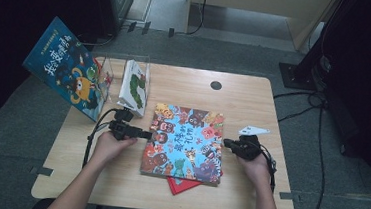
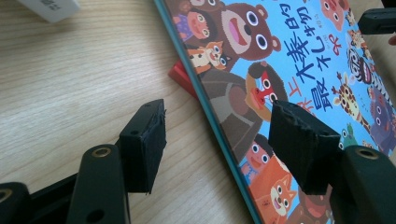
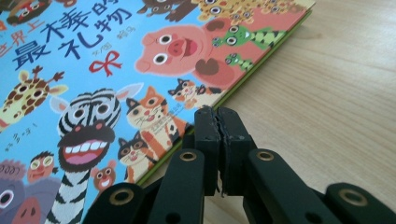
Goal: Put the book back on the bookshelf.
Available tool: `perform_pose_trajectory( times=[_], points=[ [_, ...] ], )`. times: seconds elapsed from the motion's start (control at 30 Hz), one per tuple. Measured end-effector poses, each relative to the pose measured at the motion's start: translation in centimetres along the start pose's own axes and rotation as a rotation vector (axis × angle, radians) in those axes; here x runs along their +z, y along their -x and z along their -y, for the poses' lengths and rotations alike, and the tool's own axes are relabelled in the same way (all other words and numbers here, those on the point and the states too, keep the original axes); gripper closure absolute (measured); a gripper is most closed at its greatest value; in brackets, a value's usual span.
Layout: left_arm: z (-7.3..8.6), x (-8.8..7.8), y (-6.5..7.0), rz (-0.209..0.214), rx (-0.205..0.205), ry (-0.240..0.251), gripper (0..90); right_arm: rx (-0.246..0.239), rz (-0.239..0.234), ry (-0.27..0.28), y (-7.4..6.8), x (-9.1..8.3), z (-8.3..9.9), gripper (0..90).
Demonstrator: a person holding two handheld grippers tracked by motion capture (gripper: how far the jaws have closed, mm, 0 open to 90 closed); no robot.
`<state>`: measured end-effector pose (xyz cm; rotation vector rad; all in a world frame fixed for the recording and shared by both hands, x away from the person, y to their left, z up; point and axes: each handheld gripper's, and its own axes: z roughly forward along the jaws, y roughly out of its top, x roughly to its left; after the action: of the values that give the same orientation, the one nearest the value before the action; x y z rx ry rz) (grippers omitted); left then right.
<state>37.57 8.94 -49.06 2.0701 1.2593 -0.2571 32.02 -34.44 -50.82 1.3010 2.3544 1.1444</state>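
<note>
Wooden desk (image 1: 254, 95) on grey floor. Picture book (image 1: 184, 142) flat at desk centre, red book (image 1: 182, 185) peeking out at its 6 o'clock. Left gripper (image 2: 219, 140) at book's 9 o'clock, jaws open astride edge, likely ready to pinch. Right gripper (image 3: 219, 128) at 3 o'clock, jaws closed, empty, touching edge, probably steadying.

Overhead cam; jaw cams share book (image 1: 184, 142)

Blue picture book (image 1: 185, 139) with cartoon animals, flat and closed, cover up, mid-table atop a red book (image 1: 179, 185).
</note>
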Motion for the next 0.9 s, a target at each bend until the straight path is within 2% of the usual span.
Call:
perform_pose_trajectory(
  times=[0.2,0.37,0.5,0.9],
  points=[
    [0.13,0.39,0.16,0.005,-0.010,-0.008,37.4,-0.029,-0.003,-0.021,-0.42,0.44,-0.06,88.8],
    [0.39,0.76,0.39,0.010,-0.020,-0.026,37.5,-0.024,-0.010,-0.020,-0.34,0.46,-0.12,89.8],
    [0.52,0.93,0.61,0.005,-0.008,-0.044,37.4,-0.016,-0.016,-0.023,-0.28,0.47,-0.18,90.0],
    [0.75,1.01,0.66,0.021,-0.024,-0.034,38.2,-0.006,-0.029,-0.021,-0.15,0.56,-0.23,90.0]
  ],
)
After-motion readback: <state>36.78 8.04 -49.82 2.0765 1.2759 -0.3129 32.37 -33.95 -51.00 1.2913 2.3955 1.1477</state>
